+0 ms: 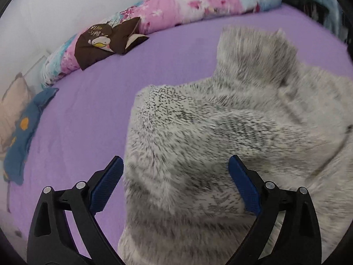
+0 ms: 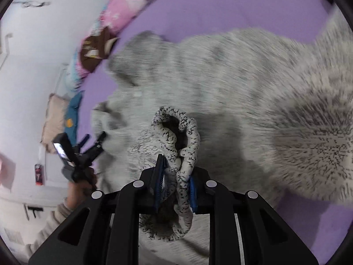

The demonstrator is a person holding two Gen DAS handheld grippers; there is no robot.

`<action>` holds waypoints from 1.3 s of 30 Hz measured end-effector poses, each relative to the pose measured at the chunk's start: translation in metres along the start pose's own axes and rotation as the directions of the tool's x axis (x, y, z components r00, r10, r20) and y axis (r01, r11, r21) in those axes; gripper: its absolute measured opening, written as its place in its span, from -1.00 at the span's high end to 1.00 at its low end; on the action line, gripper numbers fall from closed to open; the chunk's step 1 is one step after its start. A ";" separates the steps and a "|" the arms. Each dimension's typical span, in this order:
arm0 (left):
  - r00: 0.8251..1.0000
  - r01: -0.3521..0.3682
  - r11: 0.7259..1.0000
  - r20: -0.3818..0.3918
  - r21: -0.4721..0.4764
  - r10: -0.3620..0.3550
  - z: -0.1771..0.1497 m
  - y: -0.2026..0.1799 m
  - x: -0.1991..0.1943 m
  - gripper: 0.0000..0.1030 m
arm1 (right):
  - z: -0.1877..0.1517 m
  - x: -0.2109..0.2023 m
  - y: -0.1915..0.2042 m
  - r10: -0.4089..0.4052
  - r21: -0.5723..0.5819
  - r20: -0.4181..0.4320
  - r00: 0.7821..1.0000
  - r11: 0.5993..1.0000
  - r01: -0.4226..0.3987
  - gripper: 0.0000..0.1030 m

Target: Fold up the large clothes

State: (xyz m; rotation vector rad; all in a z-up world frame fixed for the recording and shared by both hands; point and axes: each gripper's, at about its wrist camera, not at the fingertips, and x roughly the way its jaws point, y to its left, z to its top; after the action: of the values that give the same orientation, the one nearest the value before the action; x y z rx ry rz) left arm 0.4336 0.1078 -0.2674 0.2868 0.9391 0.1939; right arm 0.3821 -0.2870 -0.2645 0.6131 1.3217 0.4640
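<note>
The left gripper [image 1: 175,185] gapes wide, empty, over the thick grey-flecked knit sweater [image 1: 220,132] sprawled on the purple bedsheet [image 1: 88,110]. At six o'clock, the right gripper [image 2: 175,181] pinches a ribbed edge, probably a cuff. Soft, floppy, weighty: take hems.

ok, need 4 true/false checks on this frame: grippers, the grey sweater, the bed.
1. The right gripper is clamped on a bunched edge of the grey sweater. True.
2. The left gripper is shut on fabric. False: it is open, with the sweater showing between the pads and not pinched.
3. The sweater lies on a purple sheet. True.
4. The floral duvet covers the sweater. False: it sits rolled along the bed's far edge, apart from it.
</note>
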 end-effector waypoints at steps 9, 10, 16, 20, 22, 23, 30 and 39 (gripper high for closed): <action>0.993 0.026 0.986 -0.108 -0.165 -0.044 0.004 0.030 0.065 -0.92 | -0.010 0.034 -0.025 -0.149 -0.086 0.016 0.989 0.985 0.150 0.51; 0.991 0.047 0.980 -0.112 -0.193 -0.069 0.002 0.035 0.067 -0.91 | -0.011 0.037 -0.024 -0.162 -0.109 0.026 0.986 0.980 0.164 0.51; 0.990 0.112 0.963 -0.055 -0.246 -0.130 0.007 0.056 0.028 -0.88 | -0.019 0.002 0.005 -0.208 -0.171 0.123 0.970 0.959 0.227 -0.32; 0.981 0.192 0.953 0.021 -0.234 -0.193 0.004 0.058 -0.025 -0.88 | -0.032 -0.048 0.041 -0.139 -0.195 0.268 0.953 0.961 0.195 -0.66; 0.976 0.218 0.956 0.044 -0.195 -0.214 0.001 0.047 -0.043 -0.88 | -0.039 -0.051 0.062 -0.088 -0.245 0.265 0.960 0.957 0.155 -0.69; 0.974 0.228 0.958 0.047 -0.172 -0.224 0.001 0.038 -0.047 -0.88 | -0.043 -0.048 0.068 -0.086 -0.276 0.255 0.963 0.948 0.158 -0.71; 0.969 0.241 0.965 -0.038 -0.104 -0.246 -0.018 -0.018 -0.031 -0.88 | -0.055 0.031 0.064 -0.321 -0.348 0.194 0.927 0.861 0.371 -0.71; 0.948 0.303 0.942 -0.053 -0.144 -0.313 -0.036 -0.026 0.006 -0.91 | -0.058 0.060 0.034 -0.375 -0.307 0.148 0.915 0.862 0.403 -0.81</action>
State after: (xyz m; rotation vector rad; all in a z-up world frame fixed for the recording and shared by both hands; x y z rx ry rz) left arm 0.4083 0.0902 -0.3004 0.0052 1.0273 -0.0218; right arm 0.3378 -0.2147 -0.2945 0.0735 1.2130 0.3120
